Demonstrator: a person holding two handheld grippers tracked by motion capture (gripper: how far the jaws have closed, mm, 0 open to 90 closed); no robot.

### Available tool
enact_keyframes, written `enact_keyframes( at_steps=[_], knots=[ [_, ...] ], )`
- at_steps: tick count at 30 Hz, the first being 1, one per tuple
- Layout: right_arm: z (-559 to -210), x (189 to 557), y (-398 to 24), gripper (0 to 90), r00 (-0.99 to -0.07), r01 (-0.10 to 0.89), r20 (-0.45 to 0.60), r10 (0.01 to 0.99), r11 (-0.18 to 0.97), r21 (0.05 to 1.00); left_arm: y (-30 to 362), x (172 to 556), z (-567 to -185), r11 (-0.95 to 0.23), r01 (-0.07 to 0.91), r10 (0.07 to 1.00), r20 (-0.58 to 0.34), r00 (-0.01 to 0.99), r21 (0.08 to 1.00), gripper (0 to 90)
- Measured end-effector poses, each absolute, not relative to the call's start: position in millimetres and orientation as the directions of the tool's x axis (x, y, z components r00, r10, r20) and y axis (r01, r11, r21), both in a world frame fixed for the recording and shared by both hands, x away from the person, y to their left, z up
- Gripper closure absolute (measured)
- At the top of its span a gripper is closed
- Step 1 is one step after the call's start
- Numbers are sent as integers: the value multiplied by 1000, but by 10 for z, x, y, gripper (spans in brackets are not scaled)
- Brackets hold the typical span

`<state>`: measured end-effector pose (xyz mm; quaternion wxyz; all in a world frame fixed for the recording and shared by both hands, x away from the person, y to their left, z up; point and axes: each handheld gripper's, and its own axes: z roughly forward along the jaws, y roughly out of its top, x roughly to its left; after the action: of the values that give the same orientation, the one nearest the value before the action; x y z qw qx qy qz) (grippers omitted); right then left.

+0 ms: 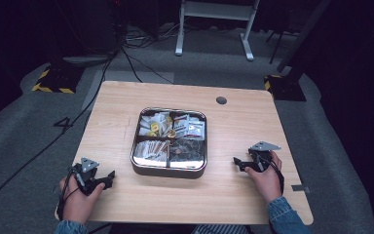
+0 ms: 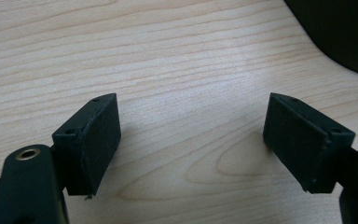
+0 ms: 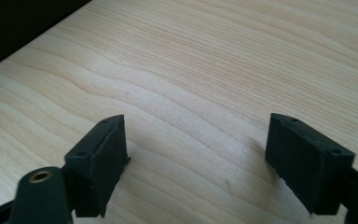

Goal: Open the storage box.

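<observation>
A square metal tin [image 1: 169, 170] with four compartments sits in the middle of the wooden table [image 1: 233, 126]. Its compartments hold wrapped packets and sachets [image 1: 170, 125] at the back, more packets and dark pieces at the front. My left gripper [image 1: 111, 174] rests low on the table to the tin's left, held by a hand, jaws open with bare wood between them [image 2: 191, 135]. My right gripper [image 1: 236, 161] lies to the tin's right, jaws also open over bare wood [image 3: 196, 144]. Neither gripper touches the tin.
A round cable hole [image 1: 221, 100] is near the table's back edge. Beyond the table lie grey carpet, cables [image 1: 126, 58], yellow-black striped bases [image 1: 53, 80] and a white frame's legs [image 1: 214, 29]. A dark edge [image 2: 340, 32] crosses the left gripper view's top right corner.
</observation>
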<state>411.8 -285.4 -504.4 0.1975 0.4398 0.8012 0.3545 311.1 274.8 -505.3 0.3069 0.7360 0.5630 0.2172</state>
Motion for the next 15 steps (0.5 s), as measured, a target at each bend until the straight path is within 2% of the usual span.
enact_keyframes(
  at_steps=[10,15],
  knots=[
    [-5042,4118,-2837,184,-524,574,4,852,349,741,2748,3111,-5053,-178,695,962,-26,272,696,195],
    [-4976,4103,-2853,189,-558,577,26,830,365,731,2748,3111,-5053,-178,695,962,-26,272,696,195]
  ],
)
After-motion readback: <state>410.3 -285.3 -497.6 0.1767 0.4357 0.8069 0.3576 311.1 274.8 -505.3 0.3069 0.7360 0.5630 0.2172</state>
